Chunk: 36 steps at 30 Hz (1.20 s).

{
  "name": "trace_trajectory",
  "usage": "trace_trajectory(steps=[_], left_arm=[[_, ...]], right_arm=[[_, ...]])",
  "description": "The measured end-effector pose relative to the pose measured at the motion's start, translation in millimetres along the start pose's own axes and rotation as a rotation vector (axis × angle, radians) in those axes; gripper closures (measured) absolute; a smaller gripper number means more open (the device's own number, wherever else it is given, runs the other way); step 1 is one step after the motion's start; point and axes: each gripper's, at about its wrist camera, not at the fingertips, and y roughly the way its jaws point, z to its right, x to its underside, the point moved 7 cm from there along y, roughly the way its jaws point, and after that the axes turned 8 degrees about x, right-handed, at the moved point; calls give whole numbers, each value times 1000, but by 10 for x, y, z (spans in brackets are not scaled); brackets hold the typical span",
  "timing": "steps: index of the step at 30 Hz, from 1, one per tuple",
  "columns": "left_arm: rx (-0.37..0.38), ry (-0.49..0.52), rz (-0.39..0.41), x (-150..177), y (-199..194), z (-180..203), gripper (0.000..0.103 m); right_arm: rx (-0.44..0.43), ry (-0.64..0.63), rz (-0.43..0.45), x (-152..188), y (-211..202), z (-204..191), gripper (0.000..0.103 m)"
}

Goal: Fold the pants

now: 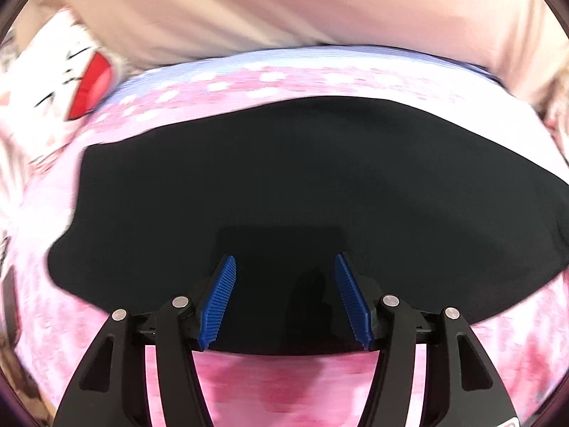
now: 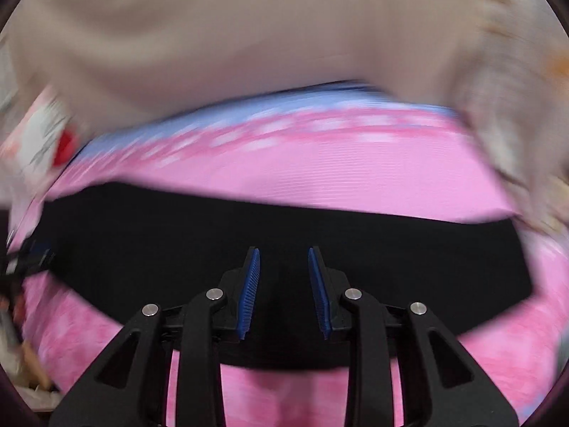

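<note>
The black pants lie flat on a pink patterned bedspread, filling the middle of the left wrist view. They also show in the right wrist view as a wide black band. My left gripper is open and empty, its blue pads hovering over the near edge of the pants. My right gripper is open and empty, its blue pads over the near part of the pants. The right wrist view is blurred.
The pink bedspread has a pale blue band at its far edge. A beige cloth or wall rises behind. A white plush or pillow with a red mouth lies far left.
</note>
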Motion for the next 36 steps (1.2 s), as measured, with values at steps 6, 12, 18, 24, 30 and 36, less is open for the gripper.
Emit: trace_trajectory(steps=[6, 12, 18, 24, 30, 36], left_arm=[[-76, -77, -30, 279, 34, -863, 25], [16, -71, 2, 322, -145, -1081, 35], [27, -148, 94, 165, -411, -1489, 41], [-203, -242, 201, 252, -911, -2284, 41], [-216, -388, 193, 741, -1076, -2762, 41], [-180, -387, 156, 913, -974, -2737, 41]], right_arm=[[-60, -216, -100, 165, 711, -1498, 73], [-50, -273, -1, 11, 472, -2081, 75], [-145, -338, -27, 69, 471, -2740, 75], [-313, -441, -38, -113, 543, -3693, 75], [-417, -533, -131, -318, 1085, -4746, 75], [-234, -518, -54, -950, 1863, -5108, 79]])
